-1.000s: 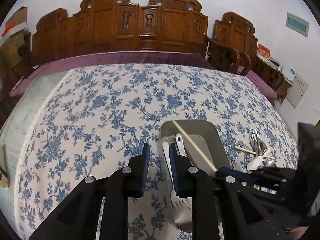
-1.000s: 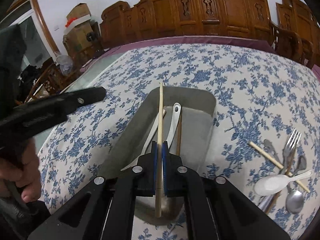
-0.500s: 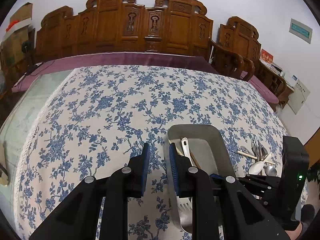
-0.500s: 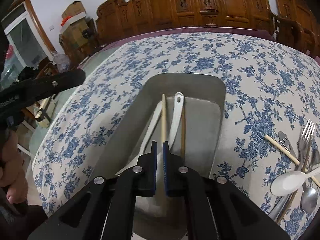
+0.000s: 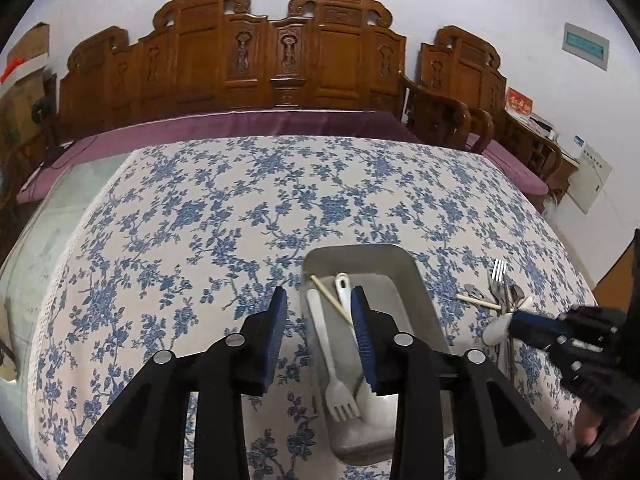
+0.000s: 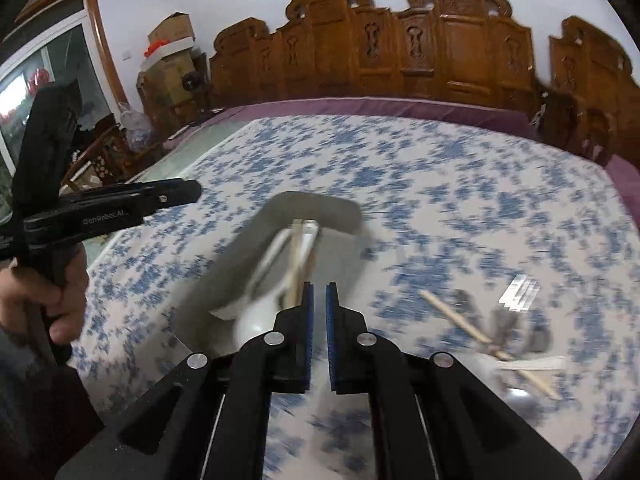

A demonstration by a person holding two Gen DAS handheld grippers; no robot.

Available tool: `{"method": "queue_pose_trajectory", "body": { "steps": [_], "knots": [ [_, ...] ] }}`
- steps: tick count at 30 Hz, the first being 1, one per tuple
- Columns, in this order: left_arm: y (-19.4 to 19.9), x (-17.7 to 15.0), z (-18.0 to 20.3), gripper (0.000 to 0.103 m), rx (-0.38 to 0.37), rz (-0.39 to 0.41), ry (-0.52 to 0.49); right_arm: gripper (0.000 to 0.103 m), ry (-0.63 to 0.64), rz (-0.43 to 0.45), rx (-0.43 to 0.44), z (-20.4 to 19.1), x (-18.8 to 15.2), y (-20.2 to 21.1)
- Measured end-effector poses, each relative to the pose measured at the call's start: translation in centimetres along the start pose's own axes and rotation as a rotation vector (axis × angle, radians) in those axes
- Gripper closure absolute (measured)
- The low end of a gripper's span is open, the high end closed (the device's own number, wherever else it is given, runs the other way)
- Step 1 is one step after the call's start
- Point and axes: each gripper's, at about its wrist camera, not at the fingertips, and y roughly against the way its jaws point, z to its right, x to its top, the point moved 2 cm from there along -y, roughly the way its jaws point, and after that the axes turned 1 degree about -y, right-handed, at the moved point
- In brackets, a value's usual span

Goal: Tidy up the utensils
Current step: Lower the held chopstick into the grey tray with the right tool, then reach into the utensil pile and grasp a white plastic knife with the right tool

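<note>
Long grey rectangular tray (image 5: 404,276) on floral cloth: white plastic fork (image 5: 330,354) lengthwise, tines nearward; wooden chopstick (image 5: 332,300) diagonal. Left gripper (image 5: 318,334) spread wide, empty. Right gripper (image 6: 317,336) narrowly parted, empty.

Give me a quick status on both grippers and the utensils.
Left gripper open, empty, at tray edge. Right gripper slightly open, empty. Chopstick in tray with white fork. Loose utensil pile on tablecloth, nothing blocking it.
</note>
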Motion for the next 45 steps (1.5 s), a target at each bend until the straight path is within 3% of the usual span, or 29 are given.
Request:
{"method": "queue_pose_trajectory", "body": {
  "steps": [5, 7, 9, 19, 26, 28, 32, 45],
  "knots": [
    [0.1, -0.2, 1.9, 0.056, -0.015, 0.004, -0.049, 0.082, -0.006, -0.002, -0.071, 3.8, -1.4, 1.9],
    [0.1, -0.3, 2.6, 0.051, -0.023, 0.006, -0.059, 0.071, -0.019, -0.002, -0.089, 5.3, -1.9, 2.5],
    [0.2, -0.4, 3.3, 0.047, -0.032, 0.007, -0.065, 0.068, -0.029, 0.0, -0.122, 6.9, -2.4, 2.8],
    [0.0, -1.8, 8.3, 0.046, -0.058, 0.002, -0.132, 0.066, -0.137, -0.068, -0.159, 12.6, -5.3, 1.7],
    [0.0, -2.4, 10.5, 0.046, -0.075, 0.009, -0.127, 0.065, -0.17, -0.109, -0.113, 12.5, -6.6, -0.4],
    [-0.1, -2.5, 11.1, 0.046, -0.08, 0.011, -0.13, 0.058, -0.199, -0.111, -0.087, 12.3, -6.5, -1.1],
    [-0.3, -3.0, 12.0, 0.046, -0.091, 0.007, -0.142, 0.057, -0.266, -0.135, -0.051, 12.1, -6.5, -3.0],
    [-0.3, -3.6, 12.7, 0.046, -0.136, -0.01, -0.145, 0.055, -0.503, -0.133, -0.109, 14.2, -5.3, -5.1]
  ]
}}
